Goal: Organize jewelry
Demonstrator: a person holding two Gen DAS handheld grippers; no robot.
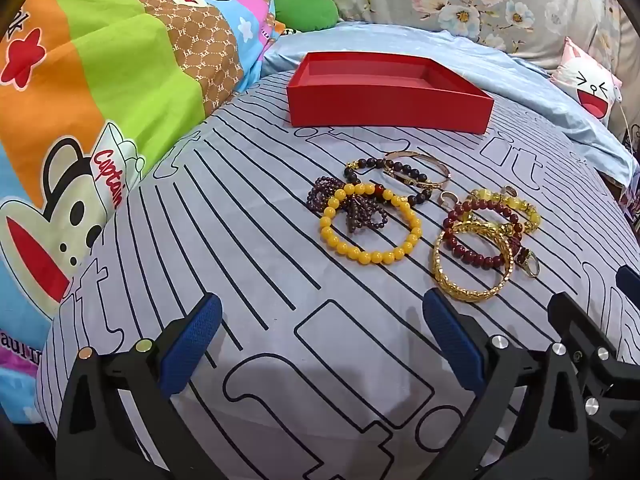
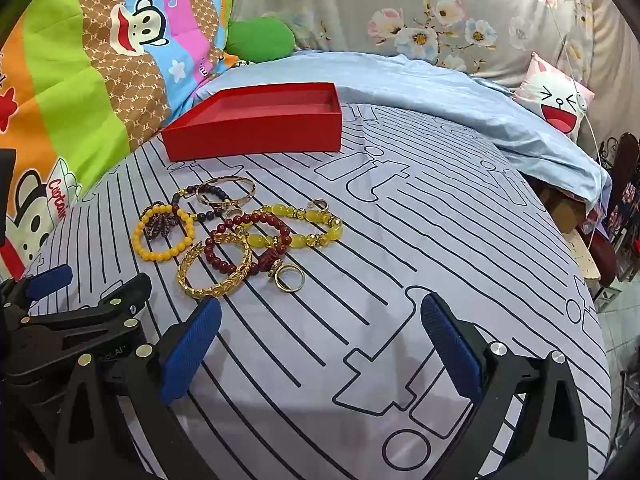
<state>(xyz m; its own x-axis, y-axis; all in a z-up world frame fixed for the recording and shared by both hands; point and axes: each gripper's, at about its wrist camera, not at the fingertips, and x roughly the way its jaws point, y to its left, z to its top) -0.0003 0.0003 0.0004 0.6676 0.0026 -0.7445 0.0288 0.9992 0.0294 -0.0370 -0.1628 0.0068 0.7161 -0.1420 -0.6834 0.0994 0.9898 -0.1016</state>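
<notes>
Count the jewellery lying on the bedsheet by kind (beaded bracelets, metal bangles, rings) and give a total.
Beaded bracelets: 5
Metal bangles: 2
Rings: 3
Total: 10 (the pieces overlap, so a small one could be hidden)

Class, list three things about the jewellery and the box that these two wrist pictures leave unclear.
- Shallow red cardboard box: near floor strip hidden by its front wall, both views.
- Dark purple small-bead strand: its far end under the yellow round-bead bracelet.
- Gold finger ring: any engraving too small.
</notes>
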